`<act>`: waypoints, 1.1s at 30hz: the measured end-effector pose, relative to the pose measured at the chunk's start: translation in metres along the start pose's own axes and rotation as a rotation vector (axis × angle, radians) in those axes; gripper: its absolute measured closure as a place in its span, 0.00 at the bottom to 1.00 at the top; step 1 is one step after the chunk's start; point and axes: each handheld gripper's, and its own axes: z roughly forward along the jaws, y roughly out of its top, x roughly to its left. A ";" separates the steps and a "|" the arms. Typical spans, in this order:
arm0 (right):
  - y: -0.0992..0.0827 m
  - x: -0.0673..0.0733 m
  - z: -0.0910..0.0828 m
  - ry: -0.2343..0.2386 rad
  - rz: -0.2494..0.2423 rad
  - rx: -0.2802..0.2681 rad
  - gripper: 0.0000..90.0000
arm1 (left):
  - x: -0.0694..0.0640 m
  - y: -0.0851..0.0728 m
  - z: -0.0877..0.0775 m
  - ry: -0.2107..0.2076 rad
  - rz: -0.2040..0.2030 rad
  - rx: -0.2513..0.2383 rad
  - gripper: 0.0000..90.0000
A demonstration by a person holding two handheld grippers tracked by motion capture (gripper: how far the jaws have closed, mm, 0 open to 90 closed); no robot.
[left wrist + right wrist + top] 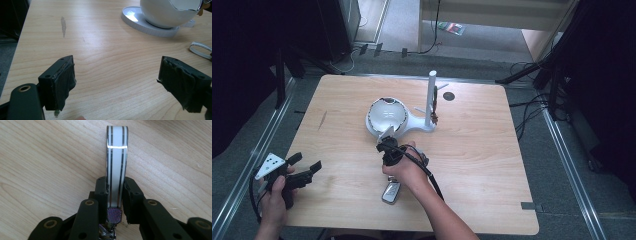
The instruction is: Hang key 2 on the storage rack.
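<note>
Right gripper view: right gripper [115, 195] pinches a striped strap [116, 157], perhaps a bracelet; left gripper [116, 82] gapes.

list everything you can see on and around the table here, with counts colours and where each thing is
table: 1, light wood, fills the middle
stand with round mirror and post: 1, white, centre of table
hole cover: 1, dark, far side of table right of the post
key fob: 1, silver, near edge, under the right wrist
striped band: 1, white with dark stripes, clamped between the right gripper's jaws
booklet: 1, multicoloured, on the floor beyond the table
left gripper: 1, black, jaws wide apart, near left corner
right gripper: 1, black, shut on the band, just before the stand
</note>
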 end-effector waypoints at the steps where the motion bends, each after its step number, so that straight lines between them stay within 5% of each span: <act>1: 0.000 -0.001 0.000 0.004 -0.005 0.002 0.85 | 0.000 0.000 0.000 0.000 0.000 0.000 0.16; 13: -0.004 -0.003 0.000 0.011 -0.057 -0.023 0.86 | 0.000 0.000 0.000 -0.004 -0.003 0.000 0.16; 33: -0.021 -0.025 -0.037 0.126 -0.018 -0.187 0.86 | 0.000 0.000 0.000 -0.004 -0.001 0.001 0.16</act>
